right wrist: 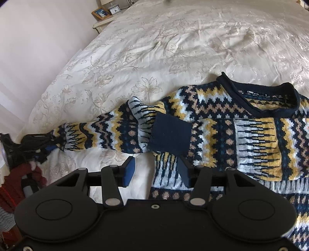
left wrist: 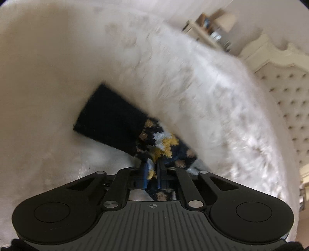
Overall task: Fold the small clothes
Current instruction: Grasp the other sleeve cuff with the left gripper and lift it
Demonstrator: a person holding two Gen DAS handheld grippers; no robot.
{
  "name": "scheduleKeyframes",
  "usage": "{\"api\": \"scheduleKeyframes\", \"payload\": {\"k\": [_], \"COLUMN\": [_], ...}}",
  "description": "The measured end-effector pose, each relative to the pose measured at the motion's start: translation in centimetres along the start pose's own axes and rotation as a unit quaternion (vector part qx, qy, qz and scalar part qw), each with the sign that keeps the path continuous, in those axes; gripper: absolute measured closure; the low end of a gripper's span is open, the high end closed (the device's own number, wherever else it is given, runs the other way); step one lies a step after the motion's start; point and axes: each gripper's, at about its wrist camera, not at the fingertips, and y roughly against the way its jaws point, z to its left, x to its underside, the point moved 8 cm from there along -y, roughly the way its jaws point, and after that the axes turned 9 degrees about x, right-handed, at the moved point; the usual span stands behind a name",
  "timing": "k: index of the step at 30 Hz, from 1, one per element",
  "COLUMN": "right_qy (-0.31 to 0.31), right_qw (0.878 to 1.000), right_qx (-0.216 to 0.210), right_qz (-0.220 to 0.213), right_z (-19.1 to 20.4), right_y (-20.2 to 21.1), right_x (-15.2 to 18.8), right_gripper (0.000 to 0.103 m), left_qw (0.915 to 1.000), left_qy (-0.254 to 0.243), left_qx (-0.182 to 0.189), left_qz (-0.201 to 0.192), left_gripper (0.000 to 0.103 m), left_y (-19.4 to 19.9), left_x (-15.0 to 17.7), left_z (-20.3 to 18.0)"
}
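Observation:
A knitted sweater [right wrist: 241, 135] in navy, yellow, white and tan zigzags lies flat on the bed, neck opening toward the far side. One sleeve [right wrist: 100, 133] runs out to the left, and its navy cuff [right wrist: 170, 135] lies doubled back on the chest. My left gripper [right wrist: 45, 143] pinches the far left end of that sleeve. In the left wrist view the left gripper [left wrist: 152, 170] is shut on patterned knit, with the navy cuff [left wrist: 110, 119] beyond it. My right gripper [right wrist: 155, 170] hovers open just below the cuff, with nothing between its fingers.
A cream floral bedspread [right wrist: 173, 44] covers the bed. At the far left corner stands a nightstand with a picture frame [right wrist: 101, 13] and a small clock [right wrist: 115, 9]. A tufted headboard [left wrist: 287, 96] shows in the left wrist view. Red fabric [right wrist: 21, 179] lies off the bed's left edge.

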Motion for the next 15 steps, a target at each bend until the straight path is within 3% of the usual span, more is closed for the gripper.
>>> {"api": "scheduleKeyframes", "payload": {"k": [5, 9, 15], "right_qy": [0.000, -0.005, -0.017], "right_qw": [1.000, 1.000, 0.999], "right_qx": [-0.005, -0.014, -0.037], "right_qz": [-0.001, -0.002, -0.006], "right_z": [-0.6, -1.4, -3.7], "right_y": [0.3, 0.6, 1.6], "right_x": [0.2, 0.6, 1.7], "right_gripper": [0.045, 0.045, 0.045], "left_qw": [0.9967, 0.9875, 0.9688], "left_qy": [-0.057, -0.109, -0.213], "left_qx": [0.019, 0.048, 0.069], "left_qz": [-0.054, -0.103, -0.106], "left_gripper": [0.095, 0.095, 0.095], "left_y": [5.2, 9.6, 12.6], "left_x": [-1.9, -3.4, -1.4], "left_z": [-4.3, -9.1, -17.0]}}
